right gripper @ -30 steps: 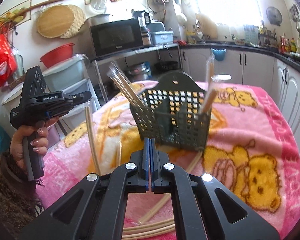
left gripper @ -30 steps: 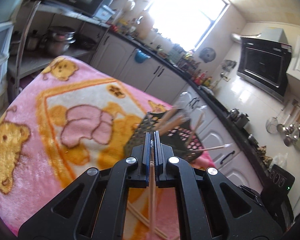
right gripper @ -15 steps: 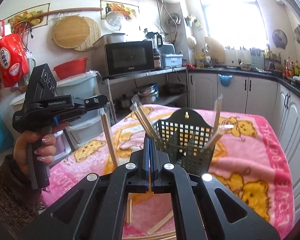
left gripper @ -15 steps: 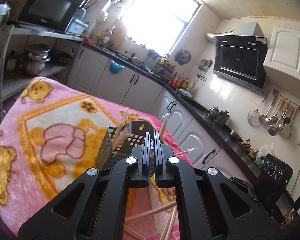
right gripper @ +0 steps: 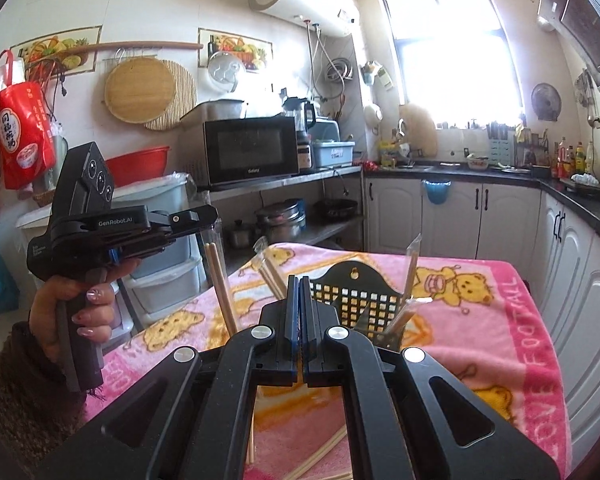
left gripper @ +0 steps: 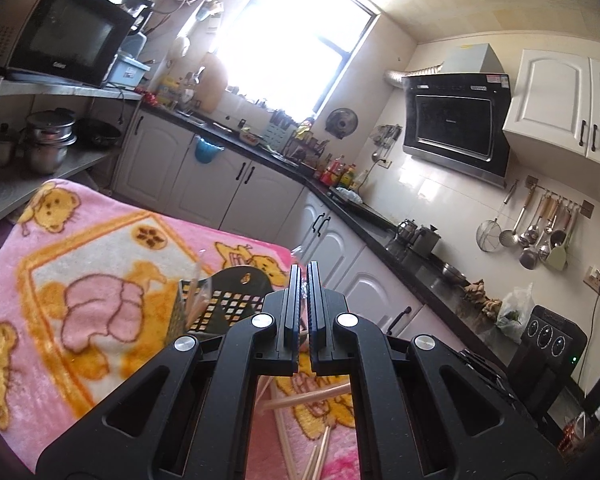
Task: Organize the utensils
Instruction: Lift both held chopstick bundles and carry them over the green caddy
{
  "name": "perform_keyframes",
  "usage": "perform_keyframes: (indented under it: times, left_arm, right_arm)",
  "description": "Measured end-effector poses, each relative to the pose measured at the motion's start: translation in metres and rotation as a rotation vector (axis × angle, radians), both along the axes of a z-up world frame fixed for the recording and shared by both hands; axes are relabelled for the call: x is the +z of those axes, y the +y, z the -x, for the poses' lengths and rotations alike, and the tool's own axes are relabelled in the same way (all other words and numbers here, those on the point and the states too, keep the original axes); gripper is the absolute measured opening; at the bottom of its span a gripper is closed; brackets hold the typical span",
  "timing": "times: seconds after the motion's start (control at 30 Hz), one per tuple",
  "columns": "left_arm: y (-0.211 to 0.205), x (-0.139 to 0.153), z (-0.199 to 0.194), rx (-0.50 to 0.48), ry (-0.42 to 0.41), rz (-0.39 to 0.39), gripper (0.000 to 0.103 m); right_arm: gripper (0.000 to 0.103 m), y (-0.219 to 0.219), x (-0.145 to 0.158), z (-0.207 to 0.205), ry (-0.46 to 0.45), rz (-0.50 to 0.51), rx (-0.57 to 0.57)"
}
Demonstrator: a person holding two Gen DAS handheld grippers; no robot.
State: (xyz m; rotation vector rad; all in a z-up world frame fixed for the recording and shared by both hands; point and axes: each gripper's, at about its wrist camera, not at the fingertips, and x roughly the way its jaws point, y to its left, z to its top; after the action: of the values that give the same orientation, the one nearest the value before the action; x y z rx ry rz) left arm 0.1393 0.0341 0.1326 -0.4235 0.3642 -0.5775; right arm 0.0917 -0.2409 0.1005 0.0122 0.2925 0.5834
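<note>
The black left gripper [right gripper: 204, 216], pinched on a clear-wrapped pair of pale wooden chopsticks [right gripper: 222, 284], hangs above the pink bear-print blanket [right gripper: 480, 320]. The black right gripper [right gripper: 301, 312] is closed on nothing. The dark perforated plastic utensil basket [right gripper: 356, 292] stands mid-blanket holding wrapped chopsticks; loose pairs [left gripper: 308, 398] lie near it

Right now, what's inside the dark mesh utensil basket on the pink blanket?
The basket holds several wrapped chopsticks standing at a slant, some on each side. Its bottom is hidden behind the right gripper, so anything lying low cannot be seen.
</note>
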Motion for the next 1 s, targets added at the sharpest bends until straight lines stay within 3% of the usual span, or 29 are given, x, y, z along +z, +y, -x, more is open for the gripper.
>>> perform_keyframes:
  times: [1.0]
  left_arm:
    - [-0.037,0.058,-0.02,-0.056,-0.149,0.022,0.001]
  right_arm:
    - [0.001,-0.02,0.042,-0.005,-0.145,-0.056,-0.045]
